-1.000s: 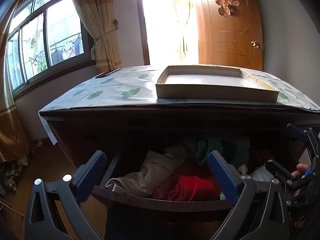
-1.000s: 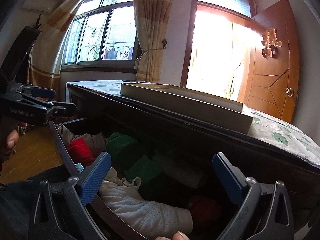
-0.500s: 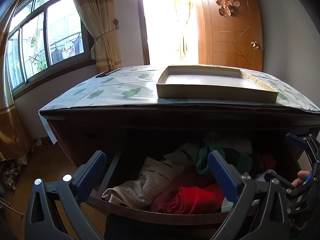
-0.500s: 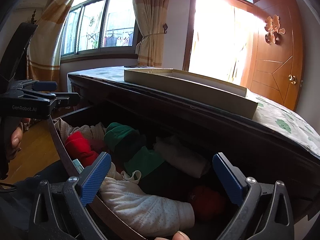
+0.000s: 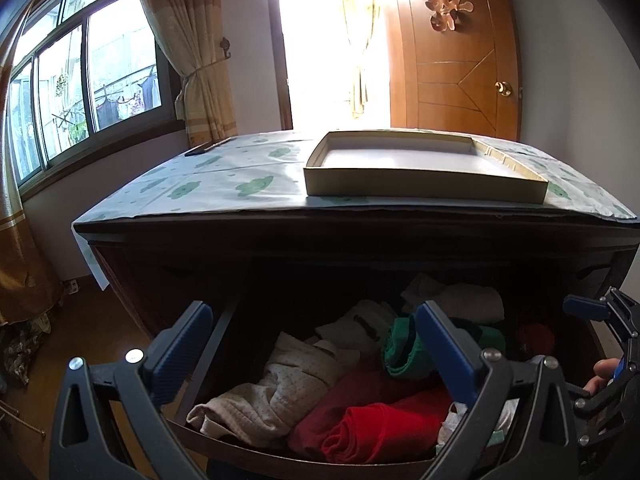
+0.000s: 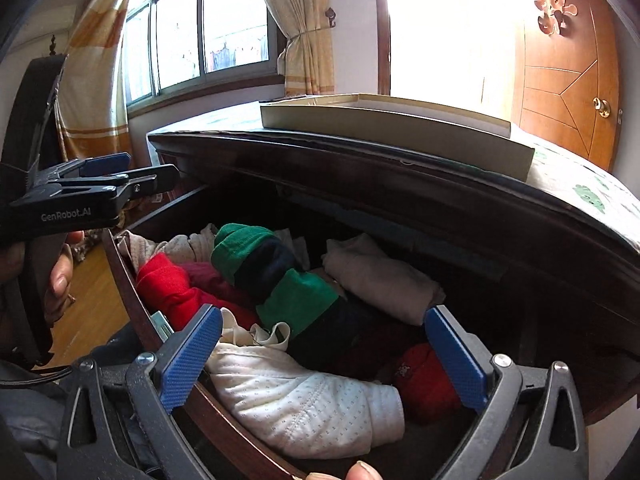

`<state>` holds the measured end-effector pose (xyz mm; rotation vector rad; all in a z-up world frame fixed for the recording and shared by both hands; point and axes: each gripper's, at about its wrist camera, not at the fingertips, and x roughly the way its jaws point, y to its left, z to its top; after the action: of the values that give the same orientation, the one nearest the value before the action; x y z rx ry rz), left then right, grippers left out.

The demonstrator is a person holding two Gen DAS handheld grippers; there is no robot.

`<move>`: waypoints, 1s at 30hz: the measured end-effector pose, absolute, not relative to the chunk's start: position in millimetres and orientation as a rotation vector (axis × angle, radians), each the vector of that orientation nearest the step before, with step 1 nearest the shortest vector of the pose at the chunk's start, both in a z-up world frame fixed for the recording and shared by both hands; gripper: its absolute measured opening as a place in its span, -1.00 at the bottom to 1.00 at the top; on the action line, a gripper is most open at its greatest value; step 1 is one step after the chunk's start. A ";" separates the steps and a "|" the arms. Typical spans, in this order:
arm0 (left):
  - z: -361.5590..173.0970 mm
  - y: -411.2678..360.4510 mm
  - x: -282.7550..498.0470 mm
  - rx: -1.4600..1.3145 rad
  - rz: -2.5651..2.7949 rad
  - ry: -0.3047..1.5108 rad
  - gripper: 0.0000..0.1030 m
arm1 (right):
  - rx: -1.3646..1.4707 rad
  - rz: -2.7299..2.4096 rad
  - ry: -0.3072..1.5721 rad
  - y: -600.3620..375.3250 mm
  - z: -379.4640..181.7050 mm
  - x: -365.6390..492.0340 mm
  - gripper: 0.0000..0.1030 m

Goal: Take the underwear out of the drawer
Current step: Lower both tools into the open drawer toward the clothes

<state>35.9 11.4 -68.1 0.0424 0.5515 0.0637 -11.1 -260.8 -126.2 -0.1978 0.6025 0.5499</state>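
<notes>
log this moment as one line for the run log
stage: drawer open, pre-grasp | left gripper: open, empty | right gripper: open, over white dotted garment | nothing lifted

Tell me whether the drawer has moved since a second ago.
Yes. The drawer has slid further out from under the dresser top, toward the camera, exposing more clothes.

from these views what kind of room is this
Most likely a bedroom in a home. An open drawer of a dark wooden dresser holds folded clothes, a curtain hangs tied back beside the window, and there is a wooden door.
</notes>
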 end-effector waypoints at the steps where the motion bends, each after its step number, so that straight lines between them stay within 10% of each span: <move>1: -68.6 12.0 36.4 0.040 0.063 0.554 1.00 | -0.210 0.553 0.609 -259.2 -126.0 -11.6 0.99; 30: -78.6 70.3 47.8 -0.012 0.100 0.624 1.00 | -0.440 0.672 0.709 -223.9 -114.7 17.0 0.99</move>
<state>47.8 70.3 -78.6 -0.0122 0.6238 0.0996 17.0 -223.9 -114.7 -0.4402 0.7086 0.6716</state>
